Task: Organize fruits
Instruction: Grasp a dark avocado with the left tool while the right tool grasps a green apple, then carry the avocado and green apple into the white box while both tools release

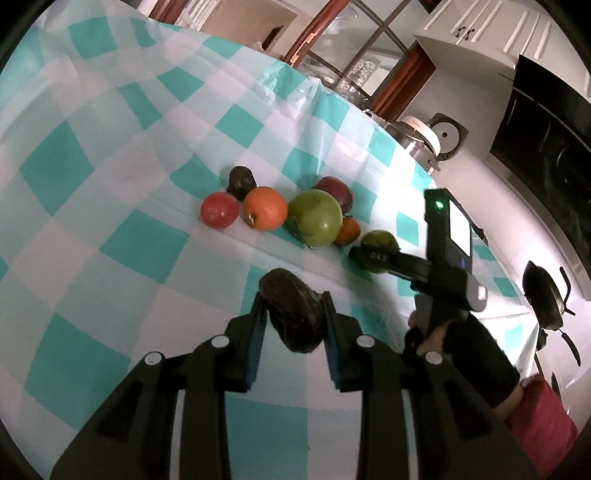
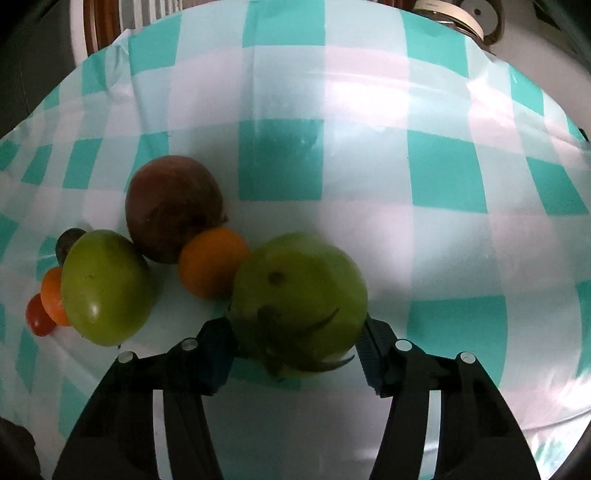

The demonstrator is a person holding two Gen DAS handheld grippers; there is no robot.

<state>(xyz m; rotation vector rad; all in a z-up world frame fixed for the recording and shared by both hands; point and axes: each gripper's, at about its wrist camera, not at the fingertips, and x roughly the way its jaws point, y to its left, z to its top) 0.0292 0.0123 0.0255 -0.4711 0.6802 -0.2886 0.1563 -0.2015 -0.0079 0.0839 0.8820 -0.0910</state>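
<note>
Eight fruits in all. The surface (image 1: 110, 147) wears a glossy teal-and-white check cloth, creased along folds, w/ its far edge at the top of the frame. Behind it, upper right of the left wrist view: white cabinets (image 1: 476, 29), wood-framed glass doors (image 1: 365, 48), a white-lidded steel pot (image 1: 421, 134), and a black pan (image 1: 545, 299) at the right edge.

Only the left wrist view shows most of the room, plus the left gripper (image 1: 293, 299) at bottom centre, fingers pinching a dark avocado (image 1: 291, 317) lifted clear of the cloth. It also shows the right gripper (image 1: 373, 256) from the side, its black-gloved hand (image 1: 461, 343) and a red sleeve (image 1: 543, 417), lower right.

Only the right wrist view shows the right gripper's fingers (image 2: 218, 350) from behind: they sit against both flanks of the green tomato (image 2: 299, 302), stalk end towards the lens, bottom centre, resting on the cloth as far as I can tell.

Count, left wrist view, mid-frame cluster:
- 2 avocados, incl. a second avocado (image 1: 242, 181) on the cloth
- 1 red tomato (image 1: 219, 209), leftmost
- 2 oranges: a big orange (image 1: 265, 208) and a small orange (image 1: 348, 230)
- 2 green tomatoes, incl. a second green tomato (image 1: 315, 217)
- 1 dark red fruit (image 1: 334, 192), kind unclear

The cluster fruits mostly touch their neighbours.
</note>
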